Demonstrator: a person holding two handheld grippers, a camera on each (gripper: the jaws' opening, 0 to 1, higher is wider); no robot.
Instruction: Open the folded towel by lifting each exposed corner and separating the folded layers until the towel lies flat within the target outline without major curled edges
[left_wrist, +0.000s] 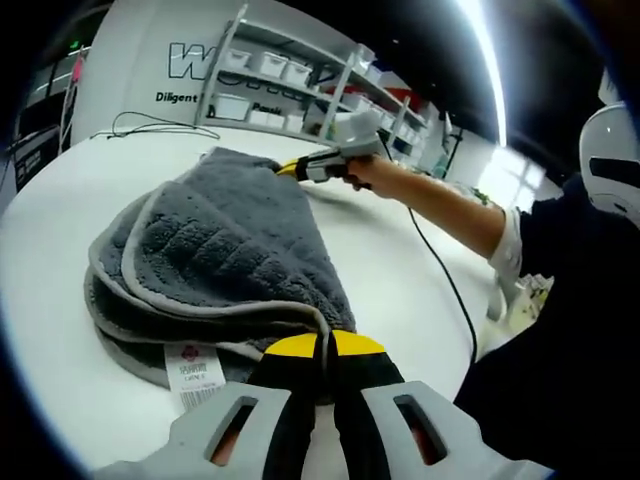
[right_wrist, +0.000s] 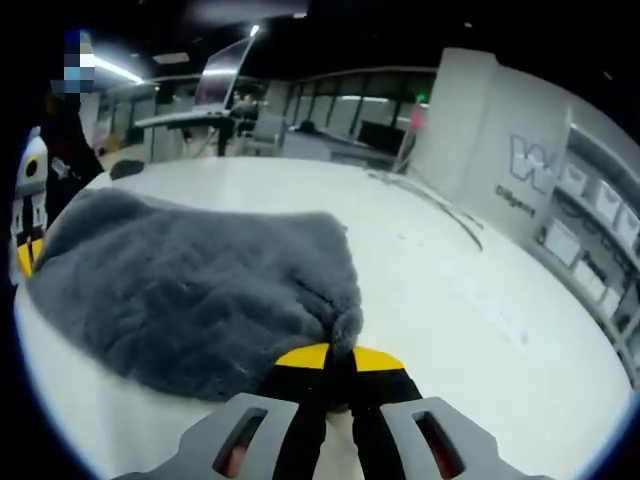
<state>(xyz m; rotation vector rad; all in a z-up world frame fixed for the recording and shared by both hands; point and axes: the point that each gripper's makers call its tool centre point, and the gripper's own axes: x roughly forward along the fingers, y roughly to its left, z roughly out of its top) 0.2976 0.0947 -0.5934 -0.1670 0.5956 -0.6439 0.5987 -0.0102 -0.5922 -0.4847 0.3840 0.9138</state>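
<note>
Here, a white bench (left_wrist: 60, 250) carries a grey folded towel (left_wrist: 220, 250), lying in soft stacked layers with a paler bound edge. In the left gripper view, the left hand-held gripper (left_wrist: 325, 350) has its yellow-tipped jaws closed together on the towel's near corner, beside a white care label (left_wrist: 192, 372). Across the towel, the right hand-held gripper (left_wrist: 290, 168), held in a person's hand (left_wrist: 365, 172), pinches the far corner. In the right gripper view, its jaws are likewise closed on a gathered bit of towel edge (right_wrist: 345, 330). Shelves with white bins (left_wrist: 300, 80) stand behind.
</note>
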